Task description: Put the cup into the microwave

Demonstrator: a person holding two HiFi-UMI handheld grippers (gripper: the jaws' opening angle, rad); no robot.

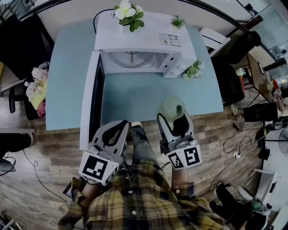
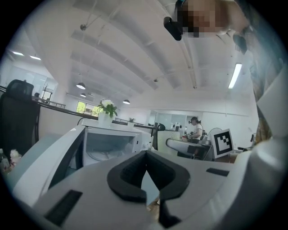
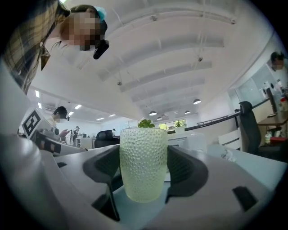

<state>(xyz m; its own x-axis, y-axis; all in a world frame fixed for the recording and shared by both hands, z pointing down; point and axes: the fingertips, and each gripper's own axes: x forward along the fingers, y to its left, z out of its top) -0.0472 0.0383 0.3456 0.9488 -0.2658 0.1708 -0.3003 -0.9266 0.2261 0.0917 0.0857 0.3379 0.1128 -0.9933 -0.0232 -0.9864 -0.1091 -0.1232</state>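
A pale green dimpled cup [image 1: 173, 108] [image 3: 143, 164] stands upright between the jaws of my right gripper [image 1: 173, 117] [image 3: 144, 171], which is shut on it over the front edge of the blue table [image 1: 135, 96]. The white microwave [image 1: 135, 40] [image 2: 110, 146] sits at the table's far side. Its door [image 1: 90, 99] is swung wide open to the left, and the cavity [image 1: 132, 60] with its glass turntable shows. My left gripper [image 1: 122, 126] [image 2: 146, 182] hovers by the door's near end, shut with nothing in it.
White flowers [image 1: 128, 12] and a small plant [image 1: 178, 21] stand on top of the microwave, and another plant [image 1: 193, 70] sits at its right front corner. Bottles and bags [image 1: 37, 85] crowd the table's left edge. Cables [image 1: 236, 148] lie on the wooden floor at right.
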